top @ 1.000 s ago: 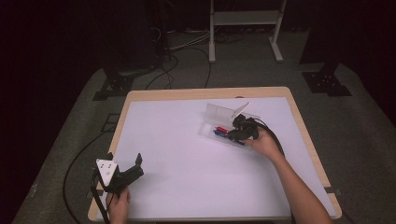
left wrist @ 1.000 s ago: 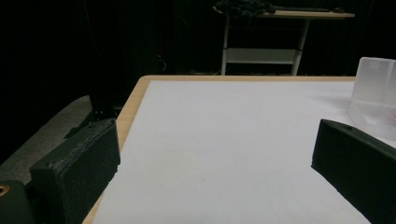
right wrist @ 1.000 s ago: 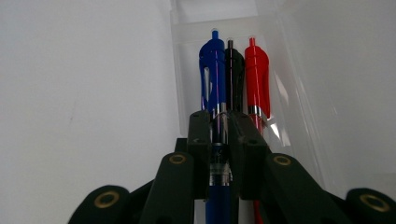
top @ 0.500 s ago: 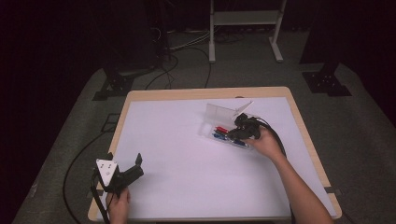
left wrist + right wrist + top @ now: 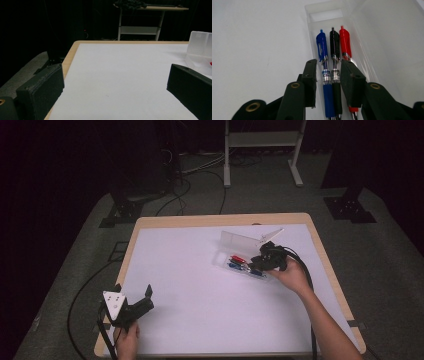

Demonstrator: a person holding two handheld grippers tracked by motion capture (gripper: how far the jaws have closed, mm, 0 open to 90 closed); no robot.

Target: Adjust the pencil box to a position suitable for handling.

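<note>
Black two-jaw left gripper carries a grey three-cornered plate; black right gripper shows brass-ringed screw holes, trailing black cable.

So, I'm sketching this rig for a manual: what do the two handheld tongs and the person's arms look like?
Both tongs are black with two blocky jaws. The left tongs carry a grey three-cornered plate with small dots on top. A black cable trails from the right tongs along the forearm. Brass-coloured rivets mark the jaw links. Both forearms are bare, with no sleeves showing.

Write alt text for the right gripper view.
Three pens, blue, black and red, lie side by side in a clear plastic case on a white table. The right claw, just opened, hovers over them, gripping nothing.
</note>
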